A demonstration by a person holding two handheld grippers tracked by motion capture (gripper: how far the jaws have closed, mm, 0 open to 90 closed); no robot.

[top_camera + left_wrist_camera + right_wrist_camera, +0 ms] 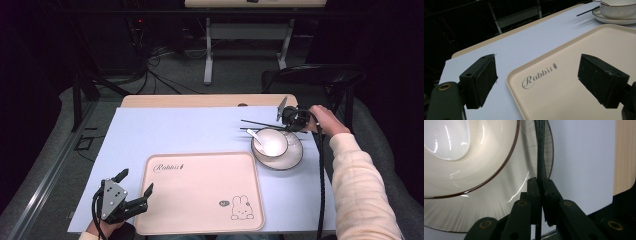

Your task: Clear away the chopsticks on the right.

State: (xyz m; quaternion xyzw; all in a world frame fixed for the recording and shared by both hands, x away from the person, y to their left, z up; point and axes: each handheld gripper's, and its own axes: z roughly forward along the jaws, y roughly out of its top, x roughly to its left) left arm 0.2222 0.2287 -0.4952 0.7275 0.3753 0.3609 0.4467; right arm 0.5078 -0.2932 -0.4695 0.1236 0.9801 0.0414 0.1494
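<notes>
A cream bowl (272,142) with a white spoon (256,136) in it stands on a ribbed plate (295,156) at the table's right. Two black chopsticks (260,124) stretch leftward behind the bowl. My right gripper (285,121) is at their right end. In the right gripper view its jaws (540,185) are shut on one dark chopstick (540,152) that crosses the plate's rim (506,195) beside the bowl (461,170); whether the second stick is held I cannot tell. My left gripper (136,181) stands open and holds nothing at the front left corner of a beige tray (200,195).
The tray (564,82), printed "Rabbit", lies on a pale blue mat (175,130) covering the wooden table. The left gripper (537,80) straddles its corner, with the bowl (621,8) and plate (609,19) far off. A dark chair (320,75) stands behind the table's right.
</notes>
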